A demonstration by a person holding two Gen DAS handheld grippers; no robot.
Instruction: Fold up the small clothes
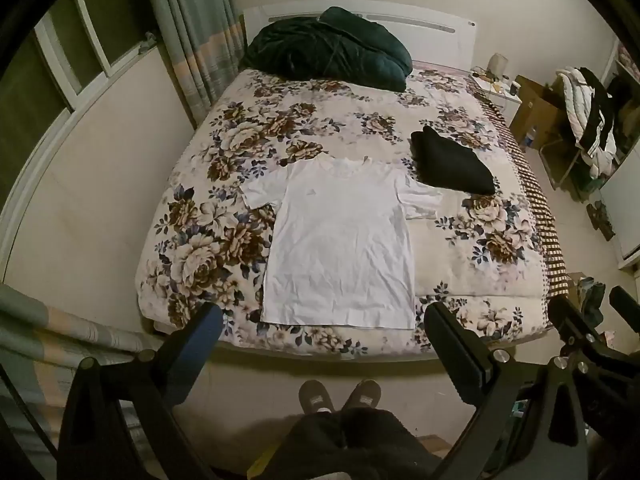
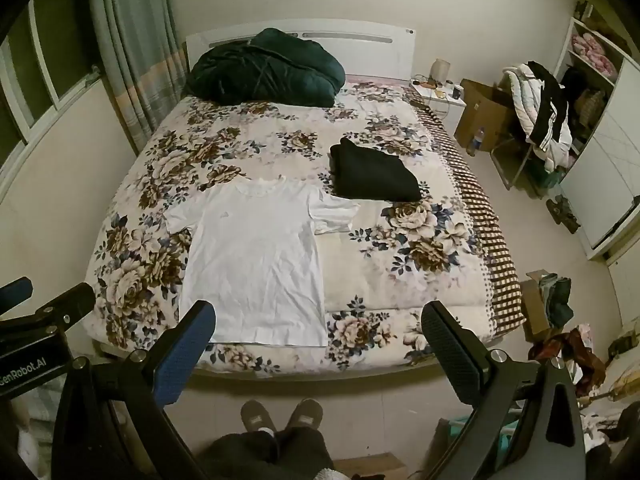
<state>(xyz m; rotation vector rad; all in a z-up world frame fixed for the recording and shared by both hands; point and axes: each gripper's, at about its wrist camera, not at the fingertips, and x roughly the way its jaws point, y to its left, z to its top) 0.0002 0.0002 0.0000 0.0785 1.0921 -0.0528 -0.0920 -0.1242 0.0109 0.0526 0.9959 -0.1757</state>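
Note:
A white T-shirt (image 1: 340,240) lies flat, face up, on the floral bedspread (image 1: 224,248), hem toward me, both sleeves spread; it also shows in the right wrist view (image 2: 256,256). A folded black garment (image 1: 452,164) lies on the bed beyond its right sleeve, also seen in the right wrist view (image 2: 372,172). My left gripper (image 1: 324,332) is open and empty, held above the bed's foot edge near the hem. My right gripper (image 2: 320,332) is open and empty, beside it to the right.
A dark green bundled duvet (image 1: 328,52) lies at the headboard. A wall and curtain (image 1: 188,32) run along the bed's left. Right of the bed are a nightstand (image 2: 444,100), cardboard boxes (image 2: 484,116), a clothes-laden chair (image 2: 536,108) and a wardrobe (image 2: 604,184). My feet (image 2: 280,416) stand at the bed's foot.

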